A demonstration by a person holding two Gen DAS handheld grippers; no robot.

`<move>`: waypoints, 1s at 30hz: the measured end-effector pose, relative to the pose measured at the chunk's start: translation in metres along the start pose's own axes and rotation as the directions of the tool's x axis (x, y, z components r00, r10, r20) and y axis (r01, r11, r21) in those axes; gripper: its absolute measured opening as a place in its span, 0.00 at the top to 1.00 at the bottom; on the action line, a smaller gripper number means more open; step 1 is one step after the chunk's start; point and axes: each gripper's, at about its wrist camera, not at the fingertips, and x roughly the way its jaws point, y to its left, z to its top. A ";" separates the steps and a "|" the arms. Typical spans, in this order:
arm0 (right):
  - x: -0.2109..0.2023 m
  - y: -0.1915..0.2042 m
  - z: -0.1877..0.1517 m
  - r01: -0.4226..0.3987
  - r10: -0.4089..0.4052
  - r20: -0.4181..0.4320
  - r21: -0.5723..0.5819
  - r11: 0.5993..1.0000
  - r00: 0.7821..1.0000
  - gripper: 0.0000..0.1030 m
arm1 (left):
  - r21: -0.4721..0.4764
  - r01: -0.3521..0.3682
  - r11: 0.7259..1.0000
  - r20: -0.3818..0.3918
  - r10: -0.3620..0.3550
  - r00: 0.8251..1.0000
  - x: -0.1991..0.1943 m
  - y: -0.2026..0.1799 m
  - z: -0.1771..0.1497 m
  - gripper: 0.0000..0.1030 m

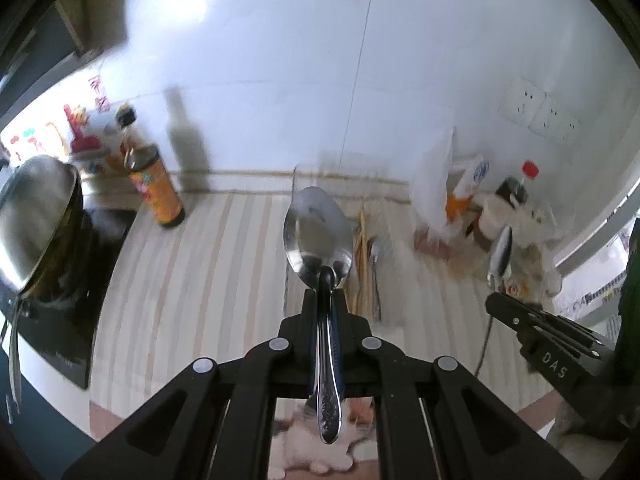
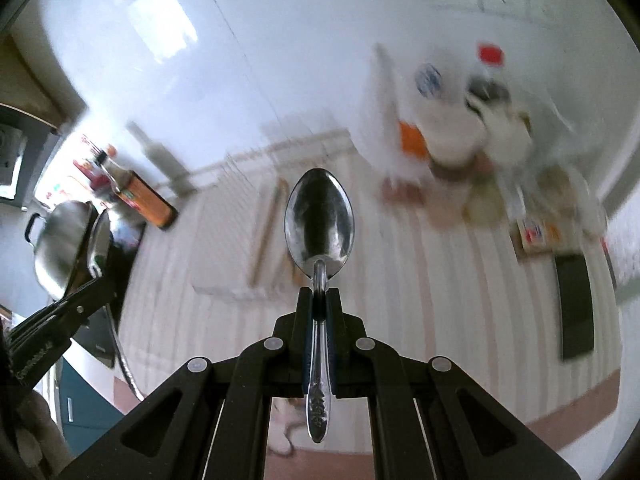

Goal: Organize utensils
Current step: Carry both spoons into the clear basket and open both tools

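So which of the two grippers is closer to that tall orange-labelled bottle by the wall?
Left. The left gripper hovers just right of the orange-labelled bottle; the right gripper, seen in the left view's far right, is farther away.

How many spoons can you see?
3. One spoon is gripped in the left gripper, another in the right gripper, and a third lies beside the chopsticks. More may be hidden.

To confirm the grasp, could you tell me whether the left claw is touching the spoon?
Touching. The left wrist view shows the left claw shut on the spoon, its handle pinched between both fingers.
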 end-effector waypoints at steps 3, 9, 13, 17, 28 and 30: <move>0.003 0.011 0.028 -0.011 0.011 0.020 -0.017 1.000 1.000 0.94 | 0.001 0.008 1.000 0.001 -0.008 1.000 0.013 -0.005 0.026 0.96; 0.042 0.017 0.071 -0.032 0.031 -0.029 -0.014 0.999 0.999 0.94 | -0.041 0.043 0.998 -0.068 -0.046 0.997 0.057 -0.007 0.059 0.96; 0.081 0.013 0.087 -0.046 0.048 -0.094 0.018 0.999 0.994 0.94 | -0.106 0.083 0.991 -0.149 -0.099 0.984 0.095 -0.001 0.070 0.96; 0.113 0.011 0.094 -0.051 0.056 -0.144 0.036 0.998 0.988 0.94 | -0.189 0.123 0.974 -0.223 -0.165 0.961 0.128 0.008 0.072 0.96; 0.164 0.010 0.095 -0.059 0.062 -0.240 0.020 0.998 0.969 0.94 | -0.245 0.078 0.966 -0.319 -0.156 0.935 0.174 0.018 0.060 0.96; 0.168 0.011 0.094 -0.056 0.058 -0.252 0.016 0.998 0.966 0.94 | -0.245 0.070 0.967 -0.323 -0.149 0.935 0.175 0.020 0.060 0.96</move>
